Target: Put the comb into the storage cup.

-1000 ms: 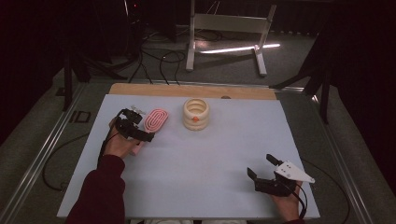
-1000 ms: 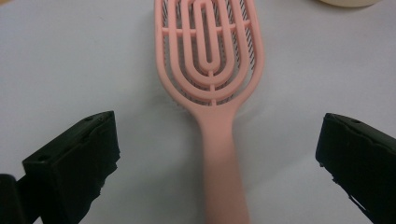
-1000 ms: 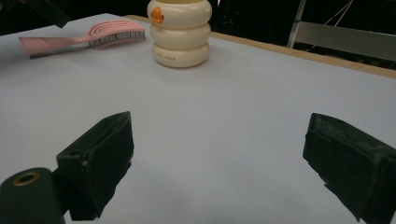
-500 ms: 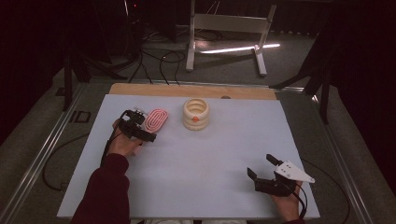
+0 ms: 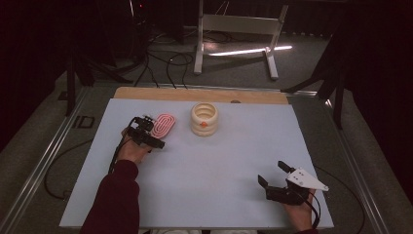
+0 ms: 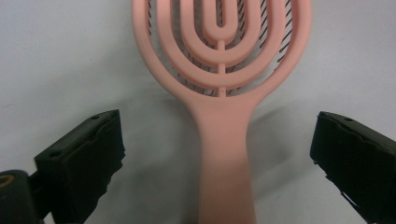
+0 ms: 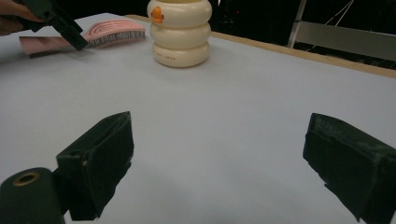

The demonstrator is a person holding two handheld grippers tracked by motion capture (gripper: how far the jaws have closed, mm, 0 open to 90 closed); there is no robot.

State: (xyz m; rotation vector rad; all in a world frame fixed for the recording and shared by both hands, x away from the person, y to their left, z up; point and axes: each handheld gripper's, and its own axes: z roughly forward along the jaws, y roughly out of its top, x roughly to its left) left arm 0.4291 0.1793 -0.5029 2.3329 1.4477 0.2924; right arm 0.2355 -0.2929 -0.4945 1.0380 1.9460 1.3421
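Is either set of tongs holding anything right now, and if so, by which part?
Nothing is held. The left tongs straddle the pink hairbrush at its handle, jaws open, just starting to close, not touching it. The right tongs are open over bare table.

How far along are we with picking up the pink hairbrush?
Done: the left hand-held gripper is lined up over the pink hairbrush, its handle between the jaws. In hand: the jaws have just begun closing but stand wide, with the pads clear of the handle, so there is no grip yet. Left: closing on the handle and lifting. The brush lies flat on the table beside the cream ringed container. The right hand-held gripper rests open.
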